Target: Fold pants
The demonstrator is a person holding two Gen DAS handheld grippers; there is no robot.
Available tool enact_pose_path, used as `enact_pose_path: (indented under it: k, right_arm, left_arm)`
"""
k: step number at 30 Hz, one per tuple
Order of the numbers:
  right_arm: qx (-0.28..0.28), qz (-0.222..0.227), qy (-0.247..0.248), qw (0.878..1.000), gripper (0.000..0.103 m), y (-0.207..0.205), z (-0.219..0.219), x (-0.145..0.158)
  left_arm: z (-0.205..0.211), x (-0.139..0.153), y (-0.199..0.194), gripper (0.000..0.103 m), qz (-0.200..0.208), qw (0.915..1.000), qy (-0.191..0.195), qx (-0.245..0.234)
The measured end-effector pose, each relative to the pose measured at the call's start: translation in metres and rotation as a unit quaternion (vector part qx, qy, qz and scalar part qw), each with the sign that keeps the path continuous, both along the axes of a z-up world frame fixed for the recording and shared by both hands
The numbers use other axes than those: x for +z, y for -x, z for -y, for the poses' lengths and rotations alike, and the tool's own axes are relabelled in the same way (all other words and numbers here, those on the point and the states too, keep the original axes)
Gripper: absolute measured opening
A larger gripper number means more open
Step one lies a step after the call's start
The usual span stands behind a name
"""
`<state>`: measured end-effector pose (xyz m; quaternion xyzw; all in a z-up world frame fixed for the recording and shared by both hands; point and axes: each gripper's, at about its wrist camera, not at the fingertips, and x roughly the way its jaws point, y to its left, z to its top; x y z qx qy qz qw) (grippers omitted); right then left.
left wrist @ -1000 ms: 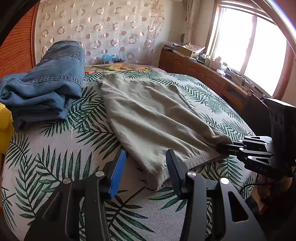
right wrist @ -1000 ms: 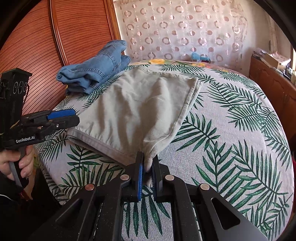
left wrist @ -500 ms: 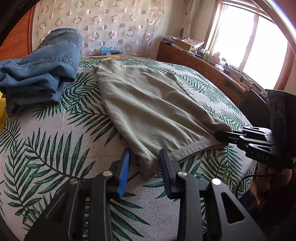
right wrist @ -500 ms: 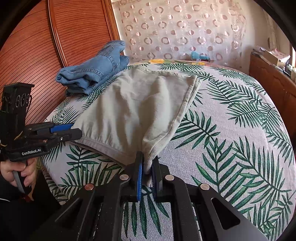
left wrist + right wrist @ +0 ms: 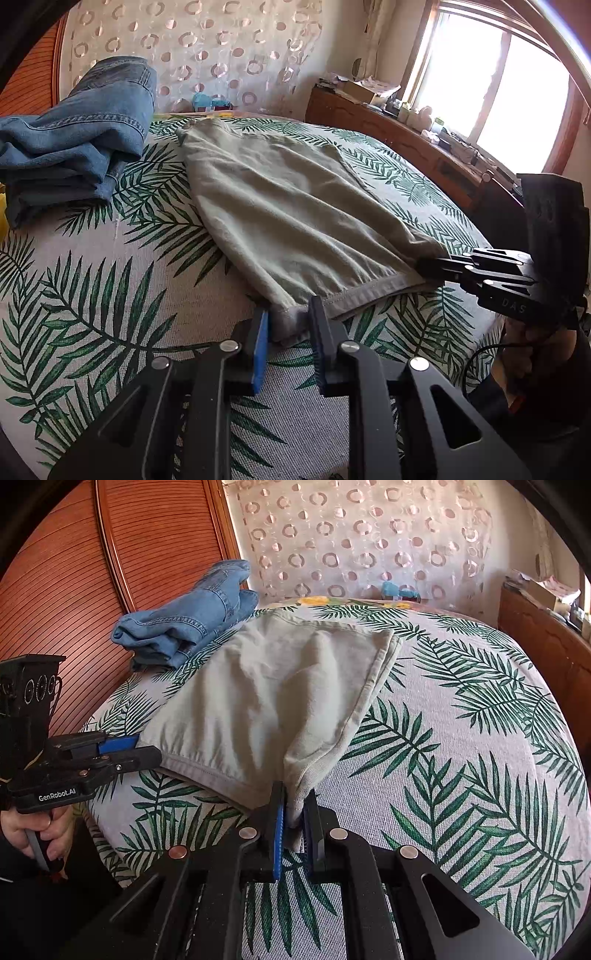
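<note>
- Right tongs (image 5: pixel 293 818) were clamped on a hem corner of the khaki pants (image 5: pixel 273 698).
- Left tongs (image 5: pixel 286 332) straddled the other hem corner, apparently not fully closed.
- Pants lay flat on the palm-print bed (image 5: pixel 461 760).
- Folded jeans (image 5: pixel 74 136) sat beside them.

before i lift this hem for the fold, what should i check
1. Right claw shut on the khaki pants at one hem corner: ok.
2. Left claw clamped on the other corner: not ok, it straddles the cloth with a gap showing.
3. Hem straight between both claws: ok.
4. Jeans lying off the pants: ok.
5. Lower layers aligned: cannot tell.
</note>
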<state>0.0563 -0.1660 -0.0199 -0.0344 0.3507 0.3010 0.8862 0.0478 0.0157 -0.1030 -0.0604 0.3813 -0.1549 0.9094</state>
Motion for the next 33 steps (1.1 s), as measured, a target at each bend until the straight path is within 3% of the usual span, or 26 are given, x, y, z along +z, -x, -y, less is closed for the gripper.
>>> enact_pose_path:
  k: [12,33]
  right_arm:
    - [0.011,0.027,-0.024,0.999,0.007,0.011,0.009,0.024]
    - [0.015,0.083,-0.048,0.995,0.007,0.041,0.035,0.063]
  left_arm:
    - [-0.002,0.048,0.022,0.013,0.063,0.9979,0.006,-0.012]
    - [0.000,0.097,0.044,0.013,0.122,0.9922,0.010,-0.026]
